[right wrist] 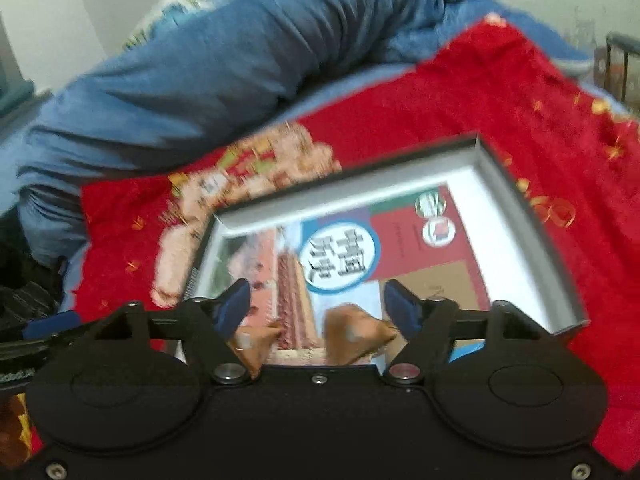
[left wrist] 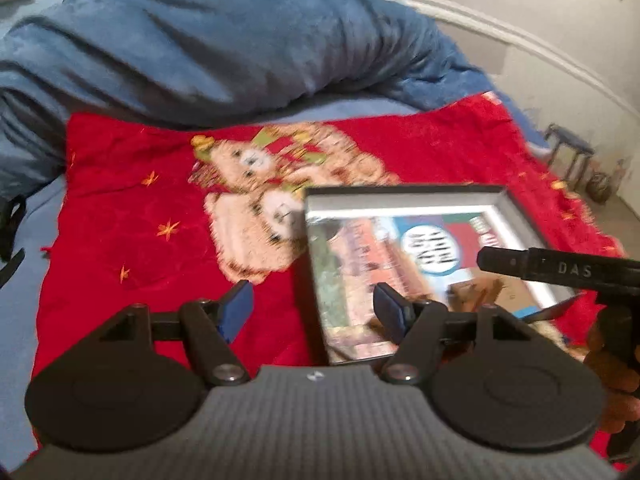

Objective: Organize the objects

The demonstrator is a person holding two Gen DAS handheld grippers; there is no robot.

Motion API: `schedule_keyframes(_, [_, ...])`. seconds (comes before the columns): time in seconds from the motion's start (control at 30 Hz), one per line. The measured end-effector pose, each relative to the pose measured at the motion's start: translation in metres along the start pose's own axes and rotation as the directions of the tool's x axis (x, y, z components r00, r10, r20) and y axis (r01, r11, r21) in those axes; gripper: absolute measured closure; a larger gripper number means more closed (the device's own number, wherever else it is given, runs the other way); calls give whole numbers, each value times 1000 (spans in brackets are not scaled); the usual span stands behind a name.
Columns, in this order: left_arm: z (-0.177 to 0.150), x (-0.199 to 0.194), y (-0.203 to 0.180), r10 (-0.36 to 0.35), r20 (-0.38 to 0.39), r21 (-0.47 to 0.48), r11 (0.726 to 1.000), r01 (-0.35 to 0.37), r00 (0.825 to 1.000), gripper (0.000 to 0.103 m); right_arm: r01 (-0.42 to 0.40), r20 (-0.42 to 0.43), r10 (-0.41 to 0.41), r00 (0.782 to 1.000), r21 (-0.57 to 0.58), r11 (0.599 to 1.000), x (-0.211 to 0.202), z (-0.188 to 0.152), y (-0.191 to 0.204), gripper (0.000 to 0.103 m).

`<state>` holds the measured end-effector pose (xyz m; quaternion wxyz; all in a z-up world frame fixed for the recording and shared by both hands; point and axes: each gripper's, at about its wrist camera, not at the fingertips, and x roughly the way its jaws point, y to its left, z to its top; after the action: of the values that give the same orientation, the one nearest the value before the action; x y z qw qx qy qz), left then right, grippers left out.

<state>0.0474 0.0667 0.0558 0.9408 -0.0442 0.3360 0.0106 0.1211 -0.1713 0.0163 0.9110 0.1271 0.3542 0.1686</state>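
Note:
A grey shallow box [left wrist: 404, 196] lies on a red teddy-bear blanket [left wrist: 120, 208]; it holds a book with a colourful cover [left wrist: 360, 264]. In the right wrist view the box [right wrist: 360, 196] and book [right wrist: 344, 252] fill the middle, with brown crumpled pieces [right wrist: 356, 334] on the book's near end. My left gripper [left wrist: 314, 310] is open, hovering over the box's left edge. My right gripper [right wrist: 318, 308] is open above the book, the brown pieces between its fingers. The right gripper's body [left wrist: 560, 270] shows at the right of the left wrist view.
A bunched blue duvet [left wrist: 208, 48] lies behind the red blanket [right wrist: 500, 112] on the bed. A small blue stool [left wrist: 570, 152] stands on the floor at the right, by the white wall. Dark straps [left wrist: 12, 232] lie at the bed's left edge.

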Motion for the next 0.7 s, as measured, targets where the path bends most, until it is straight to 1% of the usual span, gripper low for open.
schedule_keyframes(0.03, [1, -8, -3, -8, 20, 15, 1000, 8, 1000, 25, -4, 20, 4, 1000, 5, 1000, -12, -1, 2, 26])
schedule_keyframes(0.1, [0, -20, -13, -5, 54, 55, 999, 2, 999, 25, -18, 57, 17, 998, 17, 1000, -37, -5, 4, 26])
schedule_keyframes(0.2, [-6, -31, -25, 2, 65, 93, 996, -8, 998, 25, -35, 87, 32, 996, 33, 999, -69, -16, 6, 25])
schedule_keyframes(0.3, [-21, -35, -30, -9, 85, 100, 995, 0, 996, 25, -8, 129, 5, 992, 24, 1000, -93, -35, 10, 19])
schedule_keyframes(0.37, [-37, -29, -30, -13, 62, 107, 994, 6, 998, 24, 35, 135, -36, 990, 7, 999, -100, -54, 12, 19])
schedule_keyframes(0.43, [-48, -19, -28, -1, 17, 106, 994, -1, 1000, 24, 45, 102, -44, 994, -14, 999, -98, -66, 16, 19])
schedule_keyframes(0.53, [-59, -9, -23, 13, -15, 69, 998, -12, 1000, 24, 25, 15, -25, 1000, -10, 1000, -79, -77, 22, 25])
schedule_keyframes(0.6, [-63, -1, -19, 36, -36, 43, 998, -35, 999, 24, 19, -32, -19, 999, 11, 1000, -65, -84, 24, 28])
schedule_keyframes(0.63, [-65, 3, -19, 50, -51, 39, 998, -48, 997, 24, 24, -49, -23, 999, 17, 1000, -58, -88, 26, 32])
schedule_keyframes(0.7, [-67, 12, -17, 81, -87, 31, 996, -79, 993, 24, 42, -82, -41, 996, 10, 999, -45, -96, 30, 36])
